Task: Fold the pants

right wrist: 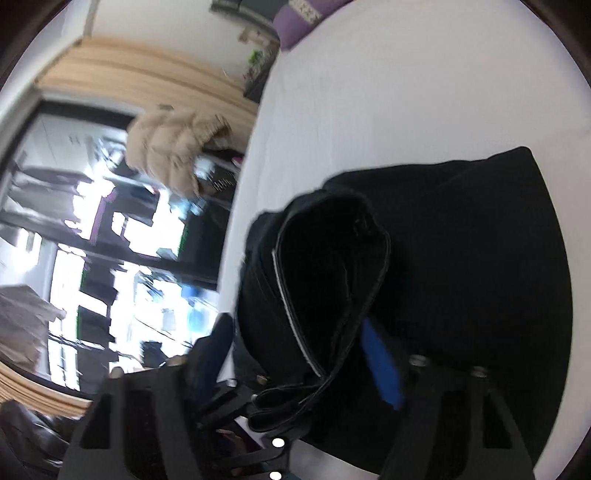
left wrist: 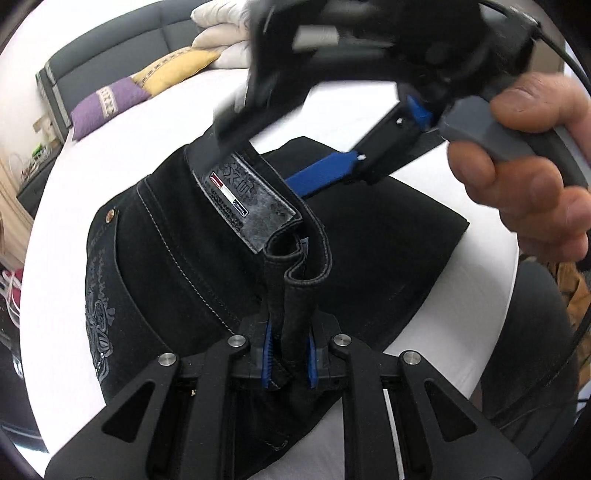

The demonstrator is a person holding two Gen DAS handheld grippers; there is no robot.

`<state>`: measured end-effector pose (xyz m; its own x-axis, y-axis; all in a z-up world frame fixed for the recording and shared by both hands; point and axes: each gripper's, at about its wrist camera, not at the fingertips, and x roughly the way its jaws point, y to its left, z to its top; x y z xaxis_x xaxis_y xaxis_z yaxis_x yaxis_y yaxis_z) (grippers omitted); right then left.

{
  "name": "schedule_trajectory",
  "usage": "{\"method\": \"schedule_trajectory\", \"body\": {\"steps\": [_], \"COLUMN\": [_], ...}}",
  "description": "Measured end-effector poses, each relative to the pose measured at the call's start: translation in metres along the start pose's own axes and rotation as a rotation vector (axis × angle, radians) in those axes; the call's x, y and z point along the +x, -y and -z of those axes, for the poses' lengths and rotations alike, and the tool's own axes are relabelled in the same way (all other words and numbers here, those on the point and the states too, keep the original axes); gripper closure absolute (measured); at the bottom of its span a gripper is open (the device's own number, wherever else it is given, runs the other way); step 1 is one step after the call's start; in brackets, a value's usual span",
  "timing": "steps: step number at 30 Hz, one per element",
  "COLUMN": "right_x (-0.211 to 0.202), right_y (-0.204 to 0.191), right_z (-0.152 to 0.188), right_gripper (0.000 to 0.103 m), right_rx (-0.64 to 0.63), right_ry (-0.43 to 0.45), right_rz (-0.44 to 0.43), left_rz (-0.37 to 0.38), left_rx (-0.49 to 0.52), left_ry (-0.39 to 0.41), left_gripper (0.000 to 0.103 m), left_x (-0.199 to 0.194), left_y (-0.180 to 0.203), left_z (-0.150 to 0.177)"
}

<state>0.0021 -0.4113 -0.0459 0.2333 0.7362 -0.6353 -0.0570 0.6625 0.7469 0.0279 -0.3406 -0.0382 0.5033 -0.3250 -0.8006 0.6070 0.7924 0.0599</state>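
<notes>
Black pants (left wrist: 207, 266) lie partly folded on a white bed (left wrist: 85, 369). A grey leather label (left wrist: 240, 195) marks the waistband. My left gripper (left wrist: 291, 354) is shut on a bunched fold of the waistband, pinched between its blue pads. My right gripper (left wrist: 273, 162) reaches in from the upper right, held by a hand (left wrist: 528, 173). Its jaws are spread, one blue finger (left wrist: 314, 177) beside the waistband and the other blurred over the label. In the right wrist view the pants (right wrist: 461, 258) fill the lower right, and my right gripper (right wrist: 295, 358) straddles the raised waistband edge, open.
Purple (left wrist: 107, 107) and yellow (left wrist: 173, 70) pillows and white bedding (left wrist: 221, 33) lie by the grey headboard (left wrist: 110, 66). The bed's left edge drops to a floor with clutter. In the right wrist view a beige jacket (right wrist: 173, 147) and shelves (right wrist: 110, 240) stand left of the bed.
</notes>
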Motion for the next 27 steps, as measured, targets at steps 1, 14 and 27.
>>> {"method": "schedule_trajectory", "body": {"steps": [1, 14, 27], "right_x": [0.004, -0.034, -0.079], "right_y": [0.0, 0.024, 0.066], "right_z": [0.0, -0.006, -0.02], "right_gripper": [0.057, 0.093, 0.093], "right_rx": [-0.004, -0.03, -0.007], "right_ry": [-0.014, 0.078, 0.125], "right_rz": [0.021, 0.147, 0.217], "left_rz": [-0.001, 0.075, 0.162], "left_rx": [0.007, 0.039, 0.048], "left_ry": [-0.001, 0.022, 0.029], "left_gripper": [0.09, 0.09, 0.09], "left_x": [-0.001, 0.018, 0.049], "left_y": [0.003, 0.003, 0.037], "left_z": [0.003, -0.015, -0.07]}}
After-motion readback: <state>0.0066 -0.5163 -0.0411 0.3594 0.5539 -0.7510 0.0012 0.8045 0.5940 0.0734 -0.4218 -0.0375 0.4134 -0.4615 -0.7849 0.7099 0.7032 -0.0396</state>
